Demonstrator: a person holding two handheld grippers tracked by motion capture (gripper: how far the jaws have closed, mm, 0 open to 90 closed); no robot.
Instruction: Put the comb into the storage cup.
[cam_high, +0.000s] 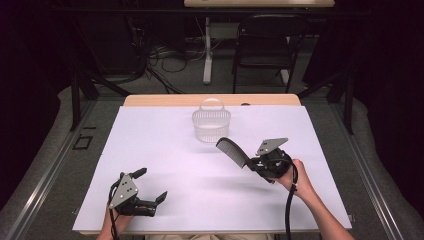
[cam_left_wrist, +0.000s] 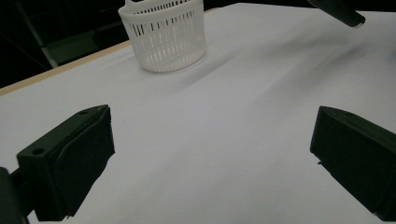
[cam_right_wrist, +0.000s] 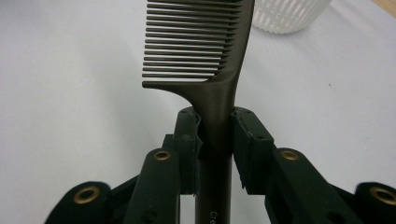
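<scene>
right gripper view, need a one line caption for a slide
Right gripper clamps a dark comb by its handle, teeth pointing left, white basket just beyond on the white table.

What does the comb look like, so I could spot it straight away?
Start at the white table and find the white basket near its far edge. Just in front of it and to the right, the right gripper holds the comb by its handle, above the table. It is the one dark, toothed thing there; the left gripper is open with nothing between its jaws.
</scene>
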